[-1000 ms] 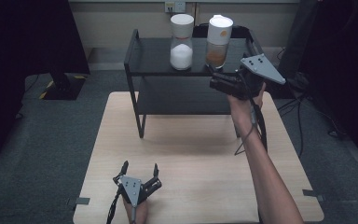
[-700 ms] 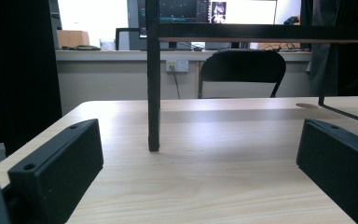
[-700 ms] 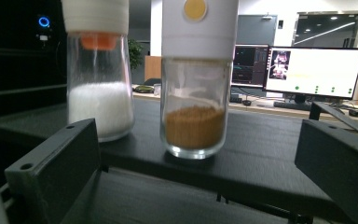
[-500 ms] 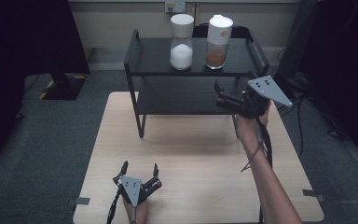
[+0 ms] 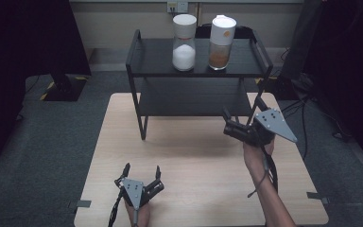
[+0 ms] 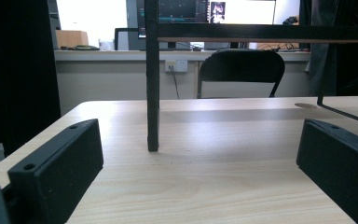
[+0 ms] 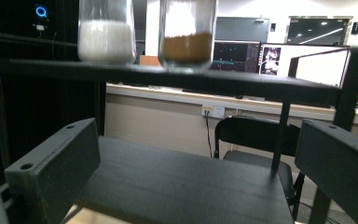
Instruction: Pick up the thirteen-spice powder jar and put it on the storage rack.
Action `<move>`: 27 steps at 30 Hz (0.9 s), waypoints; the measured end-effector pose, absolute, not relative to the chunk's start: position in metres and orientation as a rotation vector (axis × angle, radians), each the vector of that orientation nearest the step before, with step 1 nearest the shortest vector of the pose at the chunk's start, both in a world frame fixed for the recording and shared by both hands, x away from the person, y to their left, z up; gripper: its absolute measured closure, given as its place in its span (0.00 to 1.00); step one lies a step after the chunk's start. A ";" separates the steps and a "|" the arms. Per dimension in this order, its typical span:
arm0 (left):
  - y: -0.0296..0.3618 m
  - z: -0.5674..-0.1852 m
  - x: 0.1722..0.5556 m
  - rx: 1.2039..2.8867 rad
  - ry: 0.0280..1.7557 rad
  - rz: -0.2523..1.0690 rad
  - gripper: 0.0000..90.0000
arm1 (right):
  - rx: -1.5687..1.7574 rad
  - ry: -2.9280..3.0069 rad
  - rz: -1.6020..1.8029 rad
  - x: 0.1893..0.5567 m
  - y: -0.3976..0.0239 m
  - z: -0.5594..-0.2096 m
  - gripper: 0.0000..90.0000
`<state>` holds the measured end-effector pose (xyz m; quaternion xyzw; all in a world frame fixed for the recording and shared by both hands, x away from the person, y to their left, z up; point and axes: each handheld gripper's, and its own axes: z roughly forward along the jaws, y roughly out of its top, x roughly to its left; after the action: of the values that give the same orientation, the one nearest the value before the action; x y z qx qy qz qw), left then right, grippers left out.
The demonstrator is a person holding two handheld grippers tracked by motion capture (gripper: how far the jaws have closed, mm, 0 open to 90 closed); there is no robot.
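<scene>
The left gripper point(image 5: 140, 185) is rested low on the near part of the table point(image 5: 194, 156). Its jaws are spread wide, and nothing is held between them. In the left gripper view, bare wood and one black leg of the shelf rack point(image 6: 152, 88) are seen past the jaws.

Farther along, the right gripper point(image 5: 229, 124) is held up in the air, just in front of the shelf rack point(image 5: 198, 71). Its jaws are also spread wide, with nothing between them. It is pointed at the lower shelf, and the two jars are seen above it in the right gripper view.

On the top shelf, farthest away, the jar of white powder point(image 5: 184, 42) and the jar of brown powder point(image 5: 220, 42) are stood side by side, close but not touching. Both are upright and have white lids.

It is judged that a jar is to be picked next. To do this well, the right gripper should be lifted to the middle of the jar. The jaws should be kept wide until the glass is between them, then closed slowly. The other jar should not be bumped.

Counted: two grippers, two jars, one shelf rack with two shelves, one table.
</scene>
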<state>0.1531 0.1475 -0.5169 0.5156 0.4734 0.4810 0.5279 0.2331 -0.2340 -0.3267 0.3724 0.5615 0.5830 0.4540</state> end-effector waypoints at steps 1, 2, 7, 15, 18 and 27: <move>0.148 -0.517 0.153 1.232 1.131 1.149 0.00 | 0.921 1.383 1.434 0.231 -0.234 -0.331 0.00; 0.147 -0.517 0.153 1.232 1.131 1.149 0.00 | 0.915 1.375 1.431 0.227 -0.235 -0.337 0.00; 0.147 -0.517 0.153 1.232 1.131 1.150 0.00 | 0.923 1.374 1.416 0.216 -0.238 -0.359 0.00; 0.147 -0.517 0.153 1.232 1.131 1.149 0.00 | 0.965 1.369 1.405 0.199 -0.243 -0.401 0.00; 0.147 -0.517 0.153 1.232 1.131 1.149 0.00 | 0.981 1.369 1.406 0.195 -0.245 -0.410 0.00; 0.147 -0.517 0.153 1.232 1.131 1.149 0.00 | 0.999 1.368 1.387 0.185 -0.246 -0.431 0.00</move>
<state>0.1531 0.1475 -0.5170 0.5155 0.4735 0.4810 0.5279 0.1855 -0.2460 -0.4306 0.4054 0.5553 0.5632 0.4583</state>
